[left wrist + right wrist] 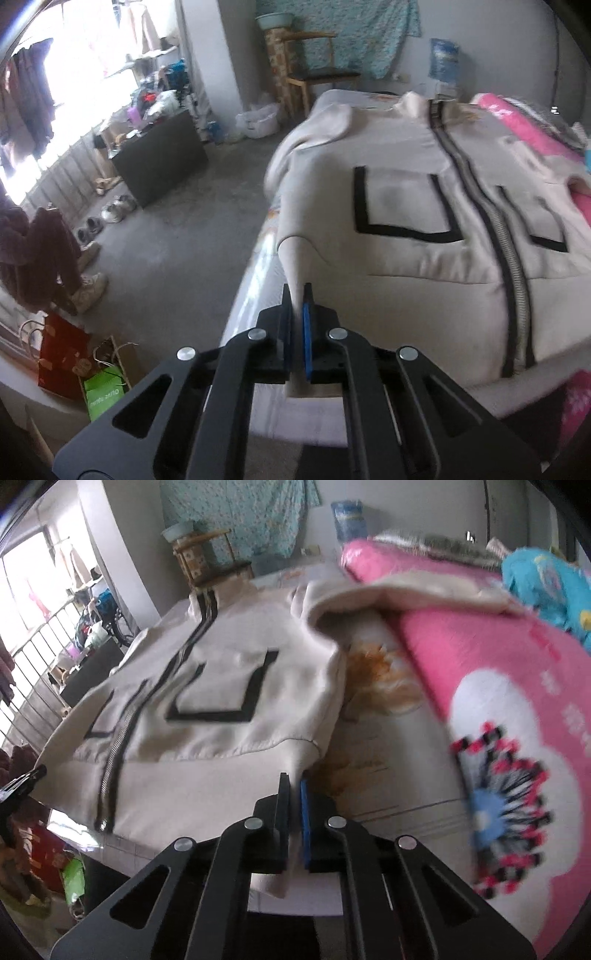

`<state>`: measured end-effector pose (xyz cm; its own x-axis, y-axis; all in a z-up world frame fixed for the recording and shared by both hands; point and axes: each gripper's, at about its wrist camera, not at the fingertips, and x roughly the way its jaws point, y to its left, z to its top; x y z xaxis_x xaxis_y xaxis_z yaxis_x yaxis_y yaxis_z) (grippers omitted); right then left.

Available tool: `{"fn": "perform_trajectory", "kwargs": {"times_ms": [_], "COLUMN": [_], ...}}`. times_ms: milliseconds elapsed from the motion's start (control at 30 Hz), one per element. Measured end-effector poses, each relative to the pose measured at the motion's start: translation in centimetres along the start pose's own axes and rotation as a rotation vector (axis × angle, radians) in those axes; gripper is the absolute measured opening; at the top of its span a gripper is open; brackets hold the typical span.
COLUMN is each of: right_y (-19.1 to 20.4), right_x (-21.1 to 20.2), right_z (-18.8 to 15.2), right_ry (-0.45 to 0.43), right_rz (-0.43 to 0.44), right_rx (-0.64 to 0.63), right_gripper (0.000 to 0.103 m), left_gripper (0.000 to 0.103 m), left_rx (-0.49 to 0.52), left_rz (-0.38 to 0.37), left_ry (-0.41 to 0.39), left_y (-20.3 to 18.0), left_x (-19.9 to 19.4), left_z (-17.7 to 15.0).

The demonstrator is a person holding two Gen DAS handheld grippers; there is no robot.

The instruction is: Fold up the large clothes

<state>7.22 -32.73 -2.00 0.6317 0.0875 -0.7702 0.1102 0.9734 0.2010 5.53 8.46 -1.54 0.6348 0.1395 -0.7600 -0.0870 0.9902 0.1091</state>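
Both grippers were clamped tight on the hem of the same beige jacket (406, 206). Left gripper (297, 291) had its jaws squeezed onto the jacket's bottom corner by the bed's outer edge, with the fabric pulled up into a little peak between them. Right gripper (293, 780) was pinched onto the other bottom corner, further in on the bed (388, 786).

Jacket was lying face up and spread across the mattress, zipper (506, 251) running up the middle with black-outlined pockets on either side. One sleeve (310, 136) drooped over the bed's outer edge. Other sleeve (388, 594) lay up on a pink quilt (491, 686) along the far side. Wooden chair (317, 74) stood past the far end of the bed.
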Motion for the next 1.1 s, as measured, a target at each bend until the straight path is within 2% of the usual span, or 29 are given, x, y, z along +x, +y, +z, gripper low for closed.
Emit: {"fn": "perform_trajectory", "kwargs": {"times_ms": [133, 267, 400, 500, 533, 600, 633, 667, 733, 833, 933, 967, 1033, 1100], "right_y": [-1.1, -1.5, -1.9, -2.5, -2.7, -2.7, -2.6, -2.5, -1.8, 0.2, 3.2, 4.3, 6.4, 8.8], "right_x": [-2.4, -4.3, -3.4, -2.4, -2.8, -3.8, -4.8, -5.2, -6.1, -5.8, -4.4, -3.7, -2.2, 0.1], "right_z": [-0.3, -2.7, -4.9, -5.6, -5.5, -5.0, -4.7, -4.6, -3.9, -2.4, -1.1, -0.7, -0.1, 0.5], "right_ry": [0.013, 0.062, 0.109, 0.153, 0.145, 0.115, 0.085, 0.069, 0.031, 0.005, -0.017, -0.019, -0.019, 0.002], "right_rz": [-0.021, -0.045, -0.076, -0.106, -0.113, -0.130, -0.145, -0.149, -0.134, -0.078, -0.015, 0.007, 0.044, 0.047], "right_rx": [-0.022, -0.039, -0.017, 0.018, 0.026, 0.023, 0.019, 0.019, 0.018, -0.013, -0.058, -0.070, -0.097, -0.145], "right_gripper": [0.005, 0.005, 0.006, 0.008, 0.014, 0.026, 0.037, 0.044, 0.048, 0.064, 0.074, 0.080, 0.085, 0.086], "left_gripper": [0.004, 0.004, 0.006, 0.014, 0.015, 0.027, 0.039, 0.048, 0.056, 0.069, 0.085, 0.085, 0.086, 0.086], "left_rx": [0.048, 0.054, 0.044, 0.028, 0.024, 0.028, 0.032, 0.036, 0.033, 0.035, 0.059, 0.072, 0.089, 0.109], "left_rz": [-0.046, -0.045, -0.060, -0.097, -0.108, -0.105, -0.097, -0.088, -0.094, -0.127, -0.157, -0.158, -0.159, -0.147], "left_ry": [0.043, 0.102, 0.171, 0.204, 0.198, 0.146, 0.122, 0.086, 0.050, 0.025, 0.015, 0.015, 0.010, 0.031], "left_y": [-0.7, 0.0, 1.0, 2.2, 2.4, 3.2, 3.3, 3.2, 3.0, 1.7, -0.4, -1.3, -3.0, -4.5], "left_x": [-2.4, -3.7, -2.0, -1.3, -1.6, -3.0, -3.5, -4.2, -4.6, -4.1, -3.0, -2.2, -0.6, 1.1], "left_z": [-2.0, -4.8, -7.0, -6.9, -6.9, -6.4, -6.3, -5.7, -5.0, -3.4, -2.2, -1.6, -0.7, 0.1]}}
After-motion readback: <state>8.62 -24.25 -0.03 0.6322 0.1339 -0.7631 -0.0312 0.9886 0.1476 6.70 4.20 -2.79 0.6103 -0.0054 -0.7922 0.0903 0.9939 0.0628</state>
